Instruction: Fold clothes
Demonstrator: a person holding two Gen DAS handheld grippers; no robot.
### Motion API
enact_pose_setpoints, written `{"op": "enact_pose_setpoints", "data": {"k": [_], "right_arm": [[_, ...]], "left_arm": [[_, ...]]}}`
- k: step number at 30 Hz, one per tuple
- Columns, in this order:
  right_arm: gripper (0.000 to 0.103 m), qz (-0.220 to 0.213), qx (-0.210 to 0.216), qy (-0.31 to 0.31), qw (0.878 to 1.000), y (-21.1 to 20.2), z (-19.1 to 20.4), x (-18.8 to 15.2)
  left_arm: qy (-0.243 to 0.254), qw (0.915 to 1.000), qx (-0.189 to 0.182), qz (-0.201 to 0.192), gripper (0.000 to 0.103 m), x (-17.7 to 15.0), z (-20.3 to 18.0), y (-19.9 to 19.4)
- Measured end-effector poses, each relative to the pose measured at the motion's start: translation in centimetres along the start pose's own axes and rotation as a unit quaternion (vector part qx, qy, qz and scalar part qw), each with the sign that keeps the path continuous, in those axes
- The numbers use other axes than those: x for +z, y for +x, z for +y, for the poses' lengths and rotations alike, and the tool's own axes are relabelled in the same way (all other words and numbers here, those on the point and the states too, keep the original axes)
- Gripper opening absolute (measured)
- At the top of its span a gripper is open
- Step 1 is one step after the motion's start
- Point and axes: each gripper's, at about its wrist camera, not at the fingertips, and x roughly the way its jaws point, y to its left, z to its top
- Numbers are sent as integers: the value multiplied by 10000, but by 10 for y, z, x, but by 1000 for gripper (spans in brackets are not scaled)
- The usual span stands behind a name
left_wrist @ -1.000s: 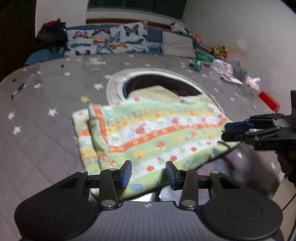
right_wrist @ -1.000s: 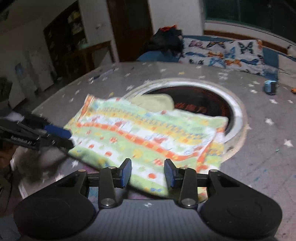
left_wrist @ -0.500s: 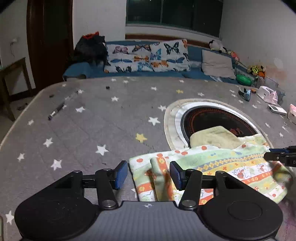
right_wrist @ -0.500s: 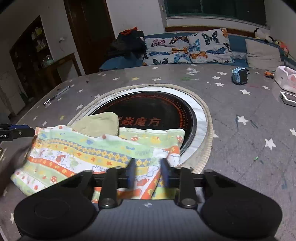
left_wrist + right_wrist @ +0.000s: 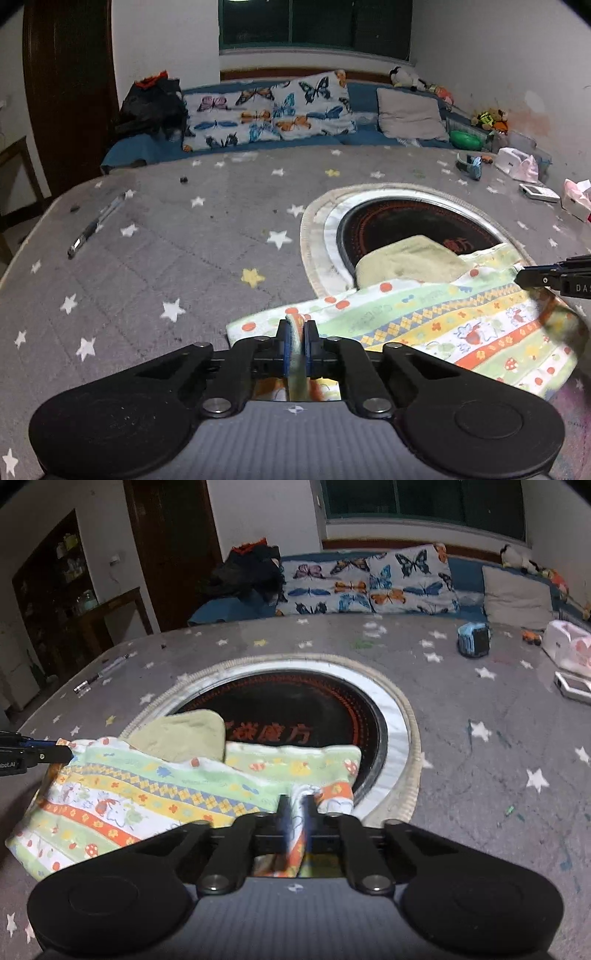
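Broadly, the scene is a wide grey star-printed cover point(image 5: 155, 258) spread over a big flat surface, with butterfly-print pillows point(image 5: 269, 110) and a plain cushion along the far wall. Set into the cover near its middle is a round black panel with a pale ring point(image 5: 395, 716) and red lettering.

Lying partly over the near edge of that ring is the task's piece, a striped child's-print cloth point(image 5: 443, 325) in green, yellow, orange and white. It already looks doubled over, with a folded edge running across its top, so at least one fold seems done. A smaller pale yellow-green cloth point(image 5: 184, 734) lies just behind it on the black panel, touching or tucked under its far edge; which, I cannot tell.

Both tongs grip the striped cloth. The left gripper point(image 5: 295, 341) has just clamped down on the cloth's left end, with fabric pinched upright between its blue pads. The right gripper point(image 5: 295, 812) has likewise just closed on the right end, and fabric bunches between its fingers.

With both ends held, the next fold appears ready to start but not yet made: the cloth lies mostly flat. Small items lie well apart: a pen point(image 5: 96, 229) at the left, a blue toy point(image 5: 474, 640) and a few boxes at the right.
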Motion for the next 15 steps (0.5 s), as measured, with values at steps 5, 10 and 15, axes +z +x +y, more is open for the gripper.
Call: {"op": "enact_pose_setpoints", "data": {"k": [5,10,15], "right_arm": [[4,-485,-52,-308,9983,-23,11,18],[4,-1085,-47,-416,9932,-29,20,46],[4,-457,-173,-97,9988,32,6,44]], "left_arm": [[81,9992,53,-384,6,14,-5,-21],[-4,9978,281,-600,6,23,-3,-13],[-105,9975,656,-222,6,16,0,24]]}}
